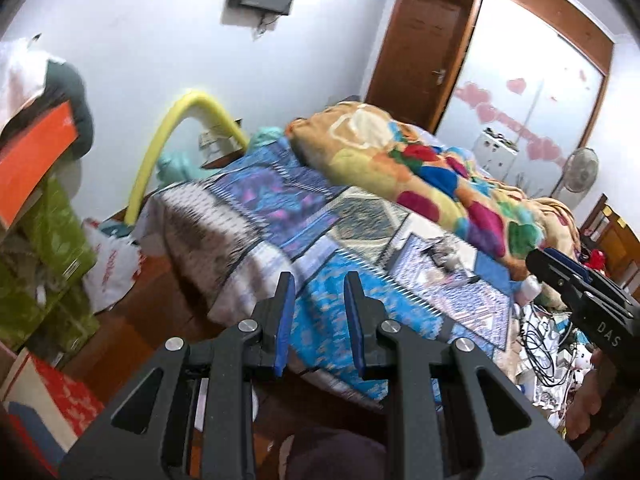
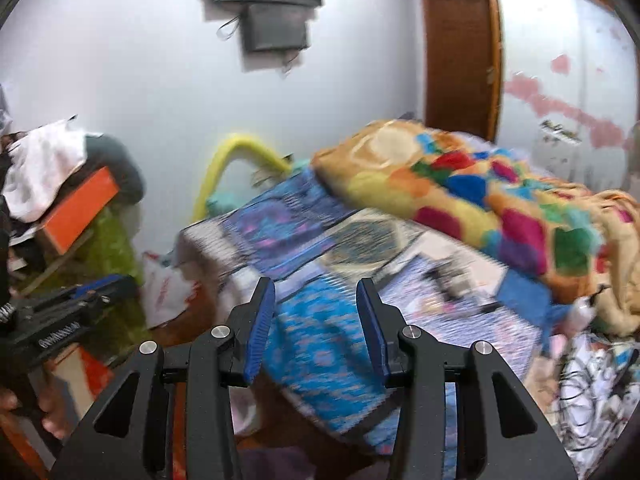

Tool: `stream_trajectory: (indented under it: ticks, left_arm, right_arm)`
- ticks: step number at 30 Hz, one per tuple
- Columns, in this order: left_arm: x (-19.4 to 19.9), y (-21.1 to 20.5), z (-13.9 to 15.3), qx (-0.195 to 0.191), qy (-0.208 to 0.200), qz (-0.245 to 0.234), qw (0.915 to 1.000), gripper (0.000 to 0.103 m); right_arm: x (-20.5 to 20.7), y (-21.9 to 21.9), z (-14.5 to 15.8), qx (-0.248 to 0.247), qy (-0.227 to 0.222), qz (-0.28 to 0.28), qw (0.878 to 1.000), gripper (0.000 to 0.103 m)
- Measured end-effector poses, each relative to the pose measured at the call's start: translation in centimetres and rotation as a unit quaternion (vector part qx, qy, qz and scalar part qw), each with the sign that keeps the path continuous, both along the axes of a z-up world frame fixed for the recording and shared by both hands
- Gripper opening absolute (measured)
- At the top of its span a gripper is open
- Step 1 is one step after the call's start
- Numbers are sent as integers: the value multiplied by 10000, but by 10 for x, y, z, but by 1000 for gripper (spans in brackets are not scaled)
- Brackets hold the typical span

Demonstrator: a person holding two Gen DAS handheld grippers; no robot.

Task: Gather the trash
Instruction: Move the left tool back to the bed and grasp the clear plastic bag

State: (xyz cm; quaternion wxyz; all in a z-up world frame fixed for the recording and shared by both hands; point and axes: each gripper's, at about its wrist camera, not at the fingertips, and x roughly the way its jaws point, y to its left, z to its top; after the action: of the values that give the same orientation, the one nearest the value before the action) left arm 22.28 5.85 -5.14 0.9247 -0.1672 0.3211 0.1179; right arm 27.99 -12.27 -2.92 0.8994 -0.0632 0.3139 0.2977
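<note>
My left gripper [image 1: 319,280] is open and empty, held above the near corner of a bed [image 1: 280,208] with a blue patterned cover. My right gripper [image 2: 315,286] is also open and empty above the same cover [image 2: 320,336]. Small dark and pale scraps [image 1: 442,258] lie on the cover to the right of the left gripper; they also show blurred in the right wrist view [image 2: 450,280]. The right gripper shows at the right edge of the left wrist view [image 1: 560,270]. The left gripper shows at the left edge of the right wrist view [image 2: 80,300].
A bright multicoloured blanket [image 1: 420,164] is heaped along the bed's far side. A white plastic bag [image 1: 112,264] lies on the floor by the bed's left corner, next to green boxes [image 1: 52,240] and an orange box [image 1: 32,160]. Tangled cables and clutter [image 1: 548,344] lie at right.
</note>
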Motion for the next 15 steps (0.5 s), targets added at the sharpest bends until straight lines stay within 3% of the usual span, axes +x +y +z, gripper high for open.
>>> stream_trajectory:
  ticks: [7,15]
  left_arm:
    - [47,-43,9,209,-53,-535,9983,24]
    - [117,-80,-11,47,131,-982,9951,24]
  right_arm:
    - [33,-58,8,-3,-275,-677,9973,39]
    - [78,-111,-12,-151,-120,-1291,9914,39]
